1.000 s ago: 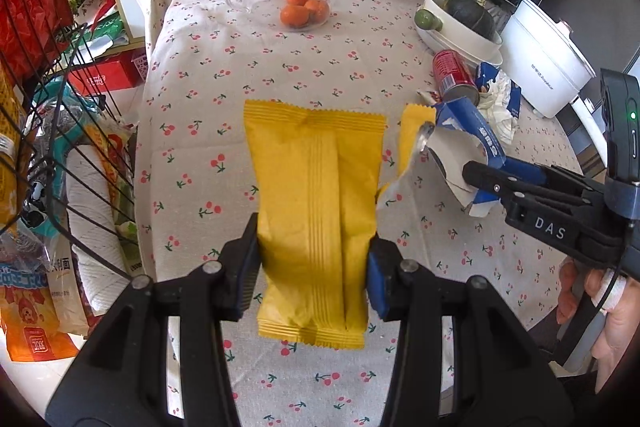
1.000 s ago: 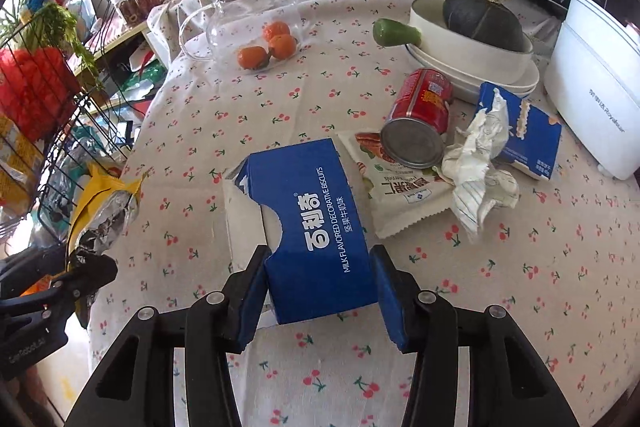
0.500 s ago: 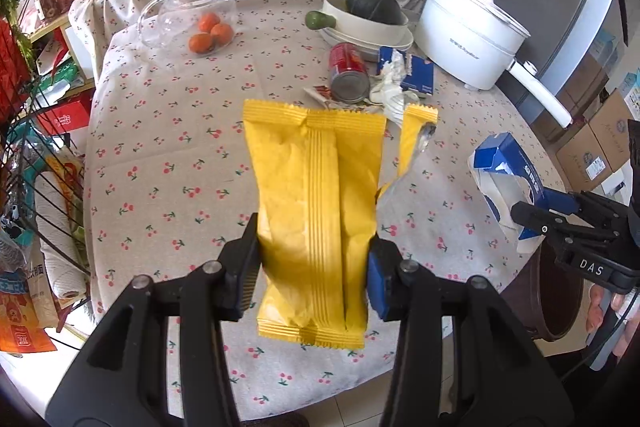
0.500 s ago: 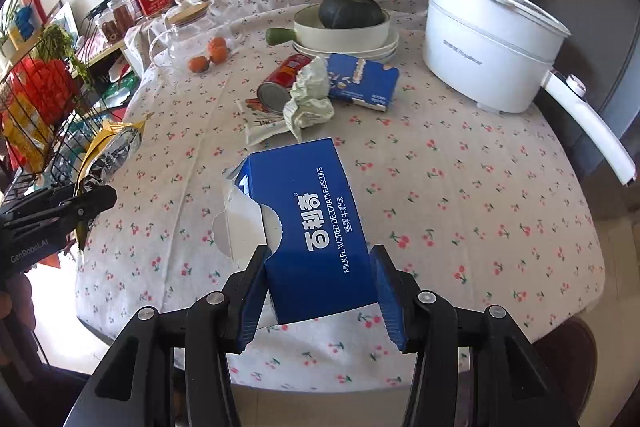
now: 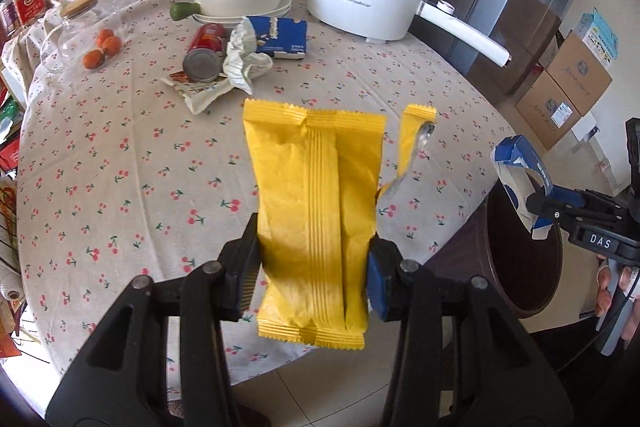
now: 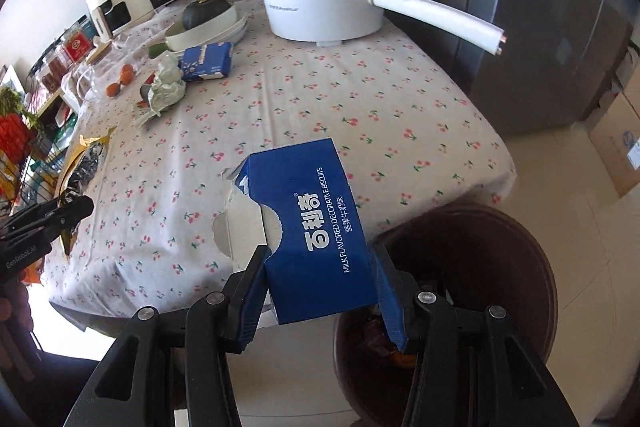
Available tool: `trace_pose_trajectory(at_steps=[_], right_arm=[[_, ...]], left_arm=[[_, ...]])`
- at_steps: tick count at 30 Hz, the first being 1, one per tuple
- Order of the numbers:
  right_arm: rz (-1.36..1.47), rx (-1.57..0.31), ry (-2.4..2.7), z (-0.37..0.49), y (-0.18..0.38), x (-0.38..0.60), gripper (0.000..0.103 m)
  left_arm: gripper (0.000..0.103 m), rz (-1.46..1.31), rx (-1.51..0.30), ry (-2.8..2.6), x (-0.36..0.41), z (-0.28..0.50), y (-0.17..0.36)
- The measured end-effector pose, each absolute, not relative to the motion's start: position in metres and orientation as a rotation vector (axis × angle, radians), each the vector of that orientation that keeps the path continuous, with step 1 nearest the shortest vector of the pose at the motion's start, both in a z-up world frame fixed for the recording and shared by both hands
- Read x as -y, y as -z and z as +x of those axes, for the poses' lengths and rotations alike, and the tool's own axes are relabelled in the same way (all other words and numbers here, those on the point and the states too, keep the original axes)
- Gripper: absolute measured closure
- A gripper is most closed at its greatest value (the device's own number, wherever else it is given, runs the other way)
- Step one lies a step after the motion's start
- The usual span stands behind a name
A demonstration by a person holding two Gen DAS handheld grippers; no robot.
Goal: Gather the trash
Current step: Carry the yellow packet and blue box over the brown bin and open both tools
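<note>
Both wrist cameras look steeply down from close above, sharing the cherry-print tablecloth (image 5: 120, 155) and brown bin (image 6: 500, 267).

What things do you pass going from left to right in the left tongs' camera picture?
Glass jar with oranges → red can → yellow wrapper → white pot → blue box

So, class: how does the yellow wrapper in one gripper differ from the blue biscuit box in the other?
The yellow wrapper is a flat, soft packet; the blue box is stiff card with a torn-open end. The wrapper, in the left gripper, hangs over the table edge; the box, in the right gripper, is partly above the brown bin. Both are clamped by their sides.
</note>
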State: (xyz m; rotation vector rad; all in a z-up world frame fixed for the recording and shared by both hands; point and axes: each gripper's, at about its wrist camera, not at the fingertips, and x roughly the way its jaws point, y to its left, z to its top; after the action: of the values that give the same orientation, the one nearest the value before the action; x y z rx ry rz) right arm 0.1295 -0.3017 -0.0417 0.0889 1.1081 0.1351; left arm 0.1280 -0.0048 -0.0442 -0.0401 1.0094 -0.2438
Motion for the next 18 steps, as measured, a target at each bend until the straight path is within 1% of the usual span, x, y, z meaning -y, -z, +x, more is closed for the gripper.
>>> trace_pose_trajectory(at_steps=[2,10,18], right_arm=[[0.135,-1.105,-0.128,0.122,0.042,0.318,0.052],[0.147,-1.104,-0.061,0.091,0.051,0.373,0.052],[0.223,-1.129,0.032,0.062,0.066,0.435,0.052]], left_arm=[[0.056,0.0,-1.016,0.289,0.029,0.126,0.048],[0.056,0.079,-1.055,0.426,0.109,0.116,0.065],[0.056,0.106,-1.097,0.551,0.179,0.113,0.079]])
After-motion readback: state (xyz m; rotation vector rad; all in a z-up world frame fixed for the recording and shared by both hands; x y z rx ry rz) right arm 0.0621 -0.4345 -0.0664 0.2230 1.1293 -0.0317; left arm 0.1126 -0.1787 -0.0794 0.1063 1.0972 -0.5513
